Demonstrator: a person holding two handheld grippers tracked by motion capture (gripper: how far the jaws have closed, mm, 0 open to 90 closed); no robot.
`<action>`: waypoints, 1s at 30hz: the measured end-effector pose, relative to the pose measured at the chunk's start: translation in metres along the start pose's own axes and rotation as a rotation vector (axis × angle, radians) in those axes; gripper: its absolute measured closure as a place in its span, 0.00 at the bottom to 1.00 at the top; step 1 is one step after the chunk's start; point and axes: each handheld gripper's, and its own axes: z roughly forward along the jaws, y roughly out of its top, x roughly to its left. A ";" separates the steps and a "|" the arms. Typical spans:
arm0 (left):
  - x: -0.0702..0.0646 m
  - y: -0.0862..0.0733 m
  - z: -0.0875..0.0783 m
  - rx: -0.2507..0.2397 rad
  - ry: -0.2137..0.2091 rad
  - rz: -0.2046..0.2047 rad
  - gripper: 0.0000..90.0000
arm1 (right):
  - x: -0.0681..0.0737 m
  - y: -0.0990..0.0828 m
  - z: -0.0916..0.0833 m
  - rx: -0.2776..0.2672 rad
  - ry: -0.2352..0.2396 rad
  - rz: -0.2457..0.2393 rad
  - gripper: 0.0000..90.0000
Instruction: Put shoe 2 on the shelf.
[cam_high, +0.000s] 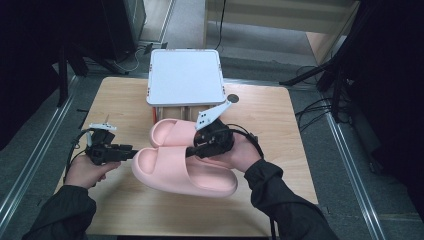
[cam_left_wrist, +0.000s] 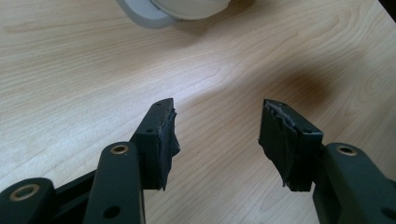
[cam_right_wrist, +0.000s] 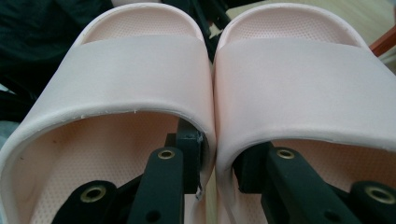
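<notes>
Two pink slide slippers lie side by side on the wooden table, the near slipper and the far slipper. My right gripper is shut on their touching inner walls. In the right gripper view one jaw sits inside the left slipper and the other inside the right slipper, and the right gripper pinches both side walls together. My left gripper is just left of the near slipper's toe. Seen from its own camera, the left gripper is open over bare wood, with nothing between its fingers.
A white square-topped stand sits at the table's far edge, just behind the slippers. A small dark round mark lies beside it. A pale rounded edge shows at the top of the left gripper view. Dark equipment flanks the table.
</notes>
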 end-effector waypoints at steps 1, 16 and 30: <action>0.000 -0.001 -0.001 -0.004 0.001 -0.003 0.50 | -0.001 0.004 -0.001 -0.003 -0.003 -0.007 0.84; 0.001 -0.017 -0.012 -0.011 0.024 -0.038 0.50 | -0.029 0.063 -0.019 -0.031 -0.108 0.019 0.84; -0.001 -0.016 -0.011 -0.021 0.010 -0.019 0.50 | -0.091 0.106 -0.018 -0.082 -0.430 0.277 0.84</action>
